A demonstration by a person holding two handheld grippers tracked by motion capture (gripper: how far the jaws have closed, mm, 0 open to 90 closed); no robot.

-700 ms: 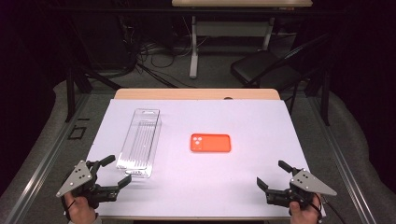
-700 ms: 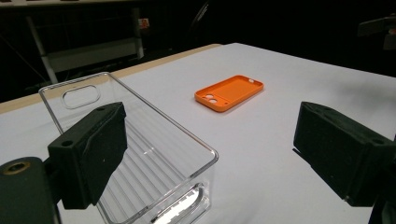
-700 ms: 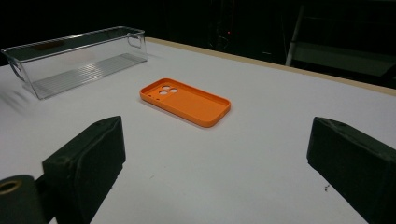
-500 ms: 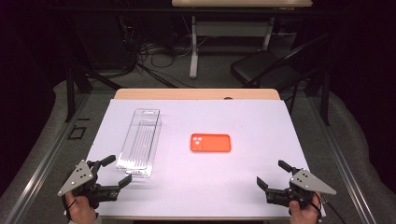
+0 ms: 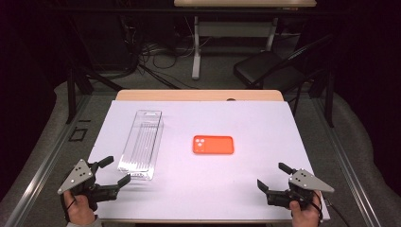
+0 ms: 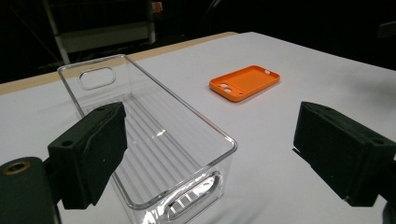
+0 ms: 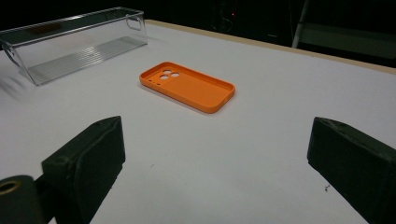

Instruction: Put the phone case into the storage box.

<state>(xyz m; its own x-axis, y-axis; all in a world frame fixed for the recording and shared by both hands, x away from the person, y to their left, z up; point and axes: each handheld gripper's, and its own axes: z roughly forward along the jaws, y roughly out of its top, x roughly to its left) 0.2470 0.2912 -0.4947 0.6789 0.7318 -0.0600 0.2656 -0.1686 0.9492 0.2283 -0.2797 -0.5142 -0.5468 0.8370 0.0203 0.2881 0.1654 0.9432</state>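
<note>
An orange phone case (image 5: 213, 144) lies flat, hollow side up, in the middle of the white table top (image 5: 246, 118). To its left stands a long clear plastic bin (image 5: 141, 144), empty. My left gripper (image 5: 118, 169) is open at the near left corner, just short of the bin's near end. In the left gripper view, the bin (image 6: 154, 135) runs away between the wide jaws of that gripper (image 6: 210, 154), with the case (image 6: 246, 82) beyond. My right gripper (image 5: 271, 174) is open at the near right. Its own view (image 7: 215, 158) faces the case (image 7: 189, 86) and the bin (image 7: 74, 44).
A wooden table edge (image 5: 198, 95) shows behind the white sheet. Beyond it are a black chair (image 5: 269, 71), floor cables and another table's leg (image 5: 196, 52). A metal rail (image 5: 42, 165) runs along the floor at the left.
</note>
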